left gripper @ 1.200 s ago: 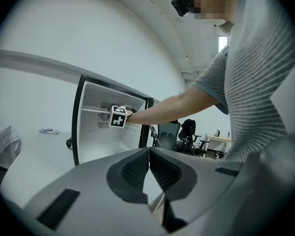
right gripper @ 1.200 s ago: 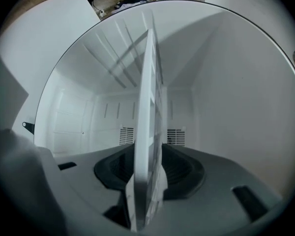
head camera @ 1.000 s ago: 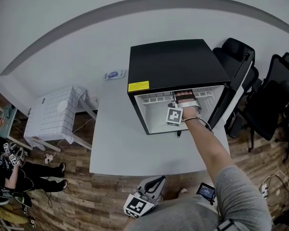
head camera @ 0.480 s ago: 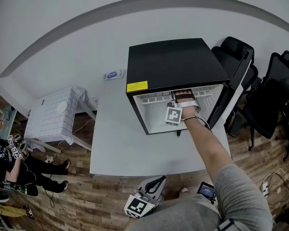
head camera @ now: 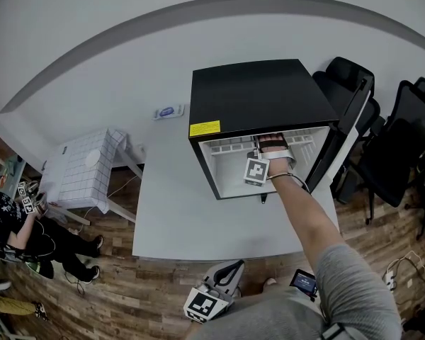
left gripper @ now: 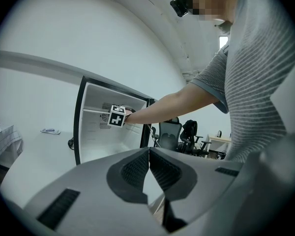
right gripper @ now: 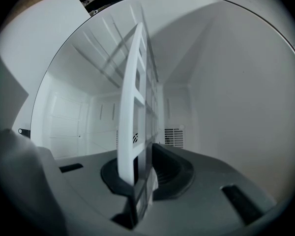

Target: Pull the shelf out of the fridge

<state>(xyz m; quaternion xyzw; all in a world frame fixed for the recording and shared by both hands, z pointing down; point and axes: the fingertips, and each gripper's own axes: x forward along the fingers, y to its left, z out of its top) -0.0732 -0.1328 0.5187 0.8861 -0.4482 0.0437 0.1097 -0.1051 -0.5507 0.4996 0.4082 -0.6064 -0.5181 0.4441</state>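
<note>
The right gripper (right gripper: 140, 183) was reaching level into the open fridge (head camera: 258, 94). Its jaws had just been closing and now pinched the front edge of the white shelf (right gripper: 134, 82), which stood between the pads. In the right gripper view the shelf ran straight away from the jaws toward the back wall, seen on edge from 6 to 12 o'clock, so the grip was squared to its depth. In the head view the shelf sat high in the opening, its front edge lying across from 9 to 3 o'clock. It appeared to be fully seated, though the rails could not be made out from there. The way out therefore lay toward 6 o'clock in that view, back along the forearm and over the table's near edge.

The left gripper (left gripper: 148, 167) hung well apart from the fridge at 6 o'clock, near the person's body, with its jaws pressed together on nothing. The right hand was the nearer one, and the only one on the job.

The fridge stood on a plain white table (head camera: 191, 218) with bare surface in front of it. Its door (head camera: 347, 137) swung open at 3 o'clock, and dark chairs (head camera: 400, 147) crowded just beyond it. A small white side table (head camera: 81, 168) stood at 9 o'clock on the wood floor (head camera: 127, 289).
</note>
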